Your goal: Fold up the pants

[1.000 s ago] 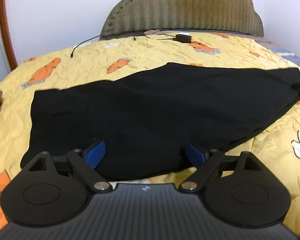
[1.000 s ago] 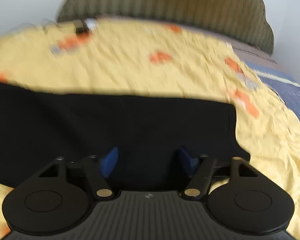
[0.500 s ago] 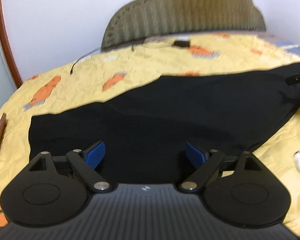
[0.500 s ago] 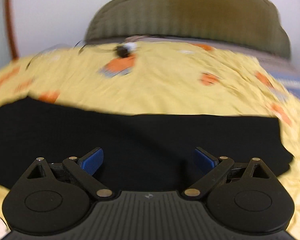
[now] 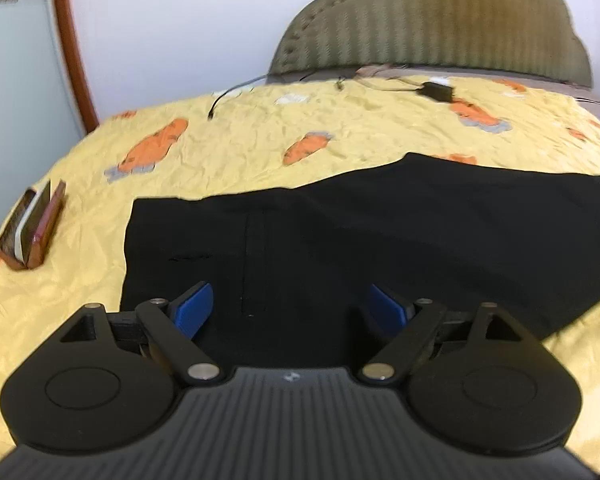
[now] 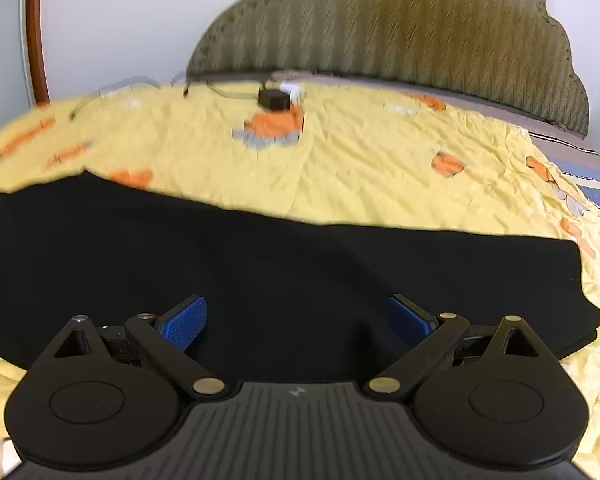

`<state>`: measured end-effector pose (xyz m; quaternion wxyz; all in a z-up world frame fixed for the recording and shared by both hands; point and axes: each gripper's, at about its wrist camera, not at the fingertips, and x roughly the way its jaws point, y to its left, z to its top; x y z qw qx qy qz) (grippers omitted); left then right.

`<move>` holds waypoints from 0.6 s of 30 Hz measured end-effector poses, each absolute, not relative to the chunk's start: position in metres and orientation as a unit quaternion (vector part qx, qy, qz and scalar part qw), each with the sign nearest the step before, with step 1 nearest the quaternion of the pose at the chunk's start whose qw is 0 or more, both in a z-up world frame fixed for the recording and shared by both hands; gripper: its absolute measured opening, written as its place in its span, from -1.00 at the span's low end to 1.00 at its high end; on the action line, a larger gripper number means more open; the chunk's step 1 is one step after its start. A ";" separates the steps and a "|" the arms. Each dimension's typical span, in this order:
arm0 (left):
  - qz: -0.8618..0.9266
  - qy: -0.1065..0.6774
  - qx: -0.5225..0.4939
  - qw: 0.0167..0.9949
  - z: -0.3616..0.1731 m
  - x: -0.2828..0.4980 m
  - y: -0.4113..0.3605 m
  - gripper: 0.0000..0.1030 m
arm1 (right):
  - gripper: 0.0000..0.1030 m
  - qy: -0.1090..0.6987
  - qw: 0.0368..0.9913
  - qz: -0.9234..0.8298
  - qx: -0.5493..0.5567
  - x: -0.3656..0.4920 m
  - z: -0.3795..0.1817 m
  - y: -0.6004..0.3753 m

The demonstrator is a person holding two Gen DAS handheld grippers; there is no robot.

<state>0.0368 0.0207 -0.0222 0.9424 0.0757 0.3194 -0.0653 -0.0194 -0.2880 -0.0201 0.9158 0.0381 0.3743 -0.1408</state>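
You had the black fabric pants [image 5: 380, 232] spread flat across the near half of the yellow bedspread w/ orange carrot print [image 5: 340, 128], lying lengthwise left to right along the bed's near edge. Your left gripper [image 5: 288, 306] hung over the pants' left end, blue pads wide apart, jaws open, nothing between them; whether the tips touched the cloth I couldn't tell. Your right gripper [image 6: 298, 318] sat over the pants' right end [image 6: 300, 264], jaws likewise spread open and holding nothing. That right end's edge stopped short of the bed's right side, w/ bare yellow spread [image 6: 380, 168] beyond it. Near the bed's left edge, a brown case w/ a white-edged item in it [image 5: 30, 228] lay apart from the pants. At the far edge, by the olive-green ribbed upholstered headboard [image 5: 432, 20], a small black box [image 5: 436, 91] rested w/ a thin black cable [image 5: 236, 90] trailing leftward.
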 end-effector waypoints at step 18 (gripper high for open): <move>-0.074 0.324 0.100 0.938 -0.008 0.047 -0.027 0.65 | 0.91 0.293 0.870 -0.195 0.344 -0.098 -0.047 -0.434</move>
